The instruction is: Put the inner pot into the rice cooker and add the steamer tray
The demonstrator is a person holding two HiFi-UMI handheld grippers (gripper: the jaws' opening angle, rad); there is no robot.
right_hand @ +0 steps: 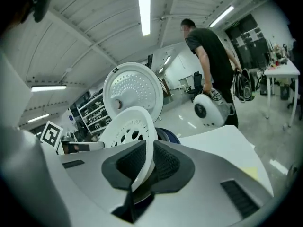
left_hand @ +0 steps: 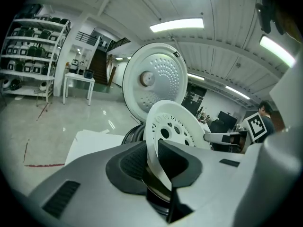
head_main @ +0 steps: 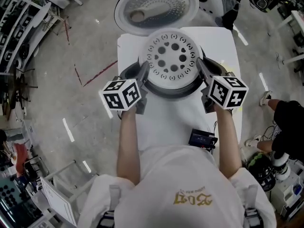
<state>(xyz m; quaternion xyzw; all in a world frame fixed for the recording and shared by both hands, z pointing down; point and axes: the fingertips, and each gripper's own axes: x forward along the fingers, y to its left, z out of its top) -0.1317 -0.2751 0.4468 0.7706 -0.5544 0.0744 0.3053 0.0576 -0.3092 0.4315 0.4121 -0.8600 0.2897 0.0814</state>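
Steamer tray (head_main: 171, 56) hangs over the rice cooker's (head_main: 171, 91) mouth. Your left gripper (head_main: 144, 70) is clamped on its rim at the cooker's left, and your right gripper (head_main: 202, 69) is clamped on the rim opposite.

If one side lets go first, the steamer tray will likely tip and catch on the cooker's lip. Pads dragging on the way out could pull it off centre. Reach too far past the cooker and you may knock the raised lid (head_main: 156, 6) behind it.

Nearest you, the gold print on your shirt (head_main: 192, 197) can't be read. The black device (head_main: 203, 138) in front of the cooker shows nothing legible. The marker cubes (head_main: 121, 94) carry only square patterns, and no brand shows on the cooker or its lid.
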